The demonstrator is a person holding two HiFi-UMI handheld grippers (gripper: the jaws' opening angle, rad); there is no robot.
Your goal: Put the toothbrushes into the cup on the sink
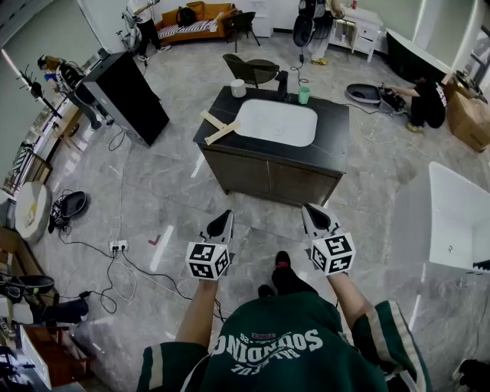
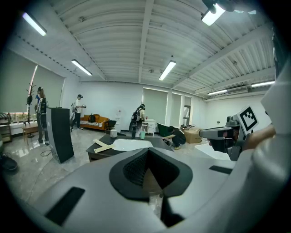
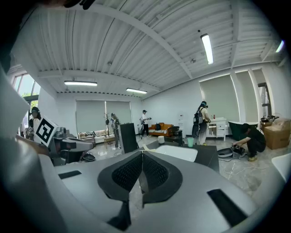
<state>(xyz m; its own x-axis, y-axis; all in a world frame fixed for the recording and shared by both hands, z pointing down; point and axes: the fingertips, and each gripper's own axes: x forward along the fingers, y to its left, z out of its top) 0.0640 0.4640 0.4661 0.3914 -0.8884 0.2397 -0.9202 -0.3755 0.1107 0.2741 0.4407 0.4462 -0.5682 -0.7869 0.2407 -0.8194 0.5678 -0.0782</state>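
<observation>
Left gripper (image 2: 146,157): jaws pressed together, nothing between them; right gripper (image 3: 141,166): same, closed on itself, empty. Both are held side by side in front of the person, tips pointing at the front of the counter (image 1: 334,130), well apart from it. Only bare marble floor (image 1: 253,218) lies between the tips and the cabinet doors.

Toothbrushes (image 1: 217,126): two pale long pieces lying crossed at the counter's left edge, just beside the white basin (image 1: 276,122); neither gripper is near them.

Two cups on the counter, both upright: white cup (image 1: 238,88) at the back-left corner; green cup (image 1: 304,94) on the back edge, just right of the black faucet (image 1: 282,83). Can't tell which one is the target; too small to see inside either.

Surroundings:
- tall black box (image 1: 126,96) standing on the floor off the counter's left end
- dark chair (image 1: 251,69) behind the back edge
- power strip (image 1: 118,246) with cables trailing over the floor, left of the left gripper
- white tub (image 1: 459,214) to the right of the right gripper
- crouching person (image 1: 425,103) beside a cardboard box (image 1: 468,115), beyond the counter's right end
- orange sofa (image 1: 195,19) at the far wall
</observation>
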